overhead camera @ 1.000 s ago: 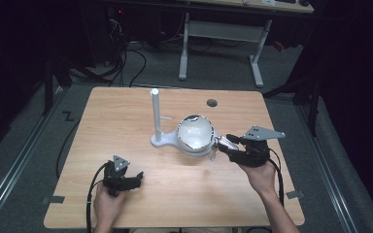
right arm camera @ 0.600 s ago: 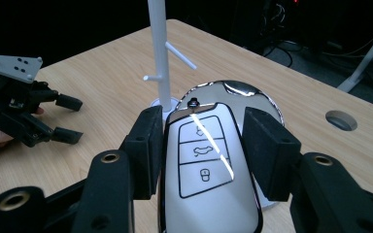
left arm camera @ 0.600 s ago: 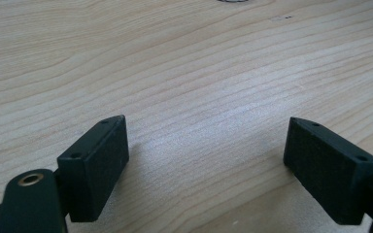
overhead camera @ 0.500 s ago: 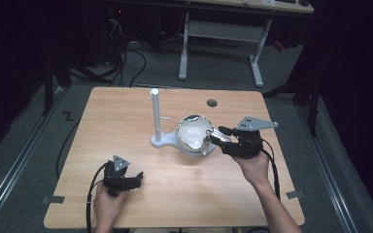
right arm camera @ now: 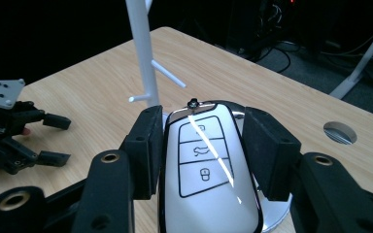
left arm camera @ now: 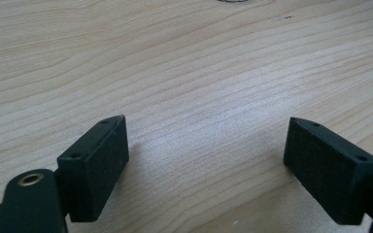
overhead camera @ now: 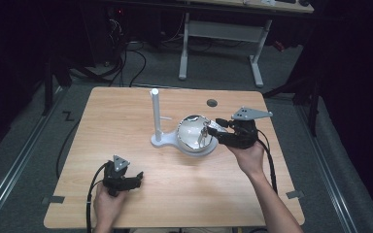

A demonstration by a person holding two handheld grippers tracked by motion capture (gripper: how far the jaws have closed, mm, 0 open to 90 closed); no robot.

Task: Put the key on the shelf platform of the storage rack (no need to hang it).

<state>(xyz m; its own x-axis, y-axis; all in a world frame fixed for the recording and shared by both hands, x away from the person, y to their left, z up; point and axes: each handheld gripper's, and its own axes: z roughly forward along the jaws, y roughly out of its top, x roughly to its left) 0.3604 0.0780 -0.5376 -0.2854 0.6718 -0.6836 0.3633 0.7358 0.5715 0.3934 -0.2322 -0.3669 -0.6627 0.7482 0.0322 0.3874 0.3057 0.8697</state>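
2 grippers are at work over the worktop (overhead camera: 126, 111), with the white stand (overhead camera: 155, 116) as landmark; the right gripper (right arm camera: 209, 145) has its jaws closed on the flanks of a car key fob (right arm camera: 206, 179), silver-edged with 3 buttons, and holds it just right of the stand's post, above the shiny round dish (overhead camera: 194, 136) at the stand's foot; the left gripper (left arm camera: 206, 160) rests near the worktop's front edge, well apart from the stand, jaws wide and holding nothing. Judging by the pegs (right arm camera: 167, 73) on the post, the step in hand looks like carrying the fob to hang it; the next move calls for lifting the fob's small top loop (right arm camera: 193, 103) level with a peg and easing it over the tip before any release.
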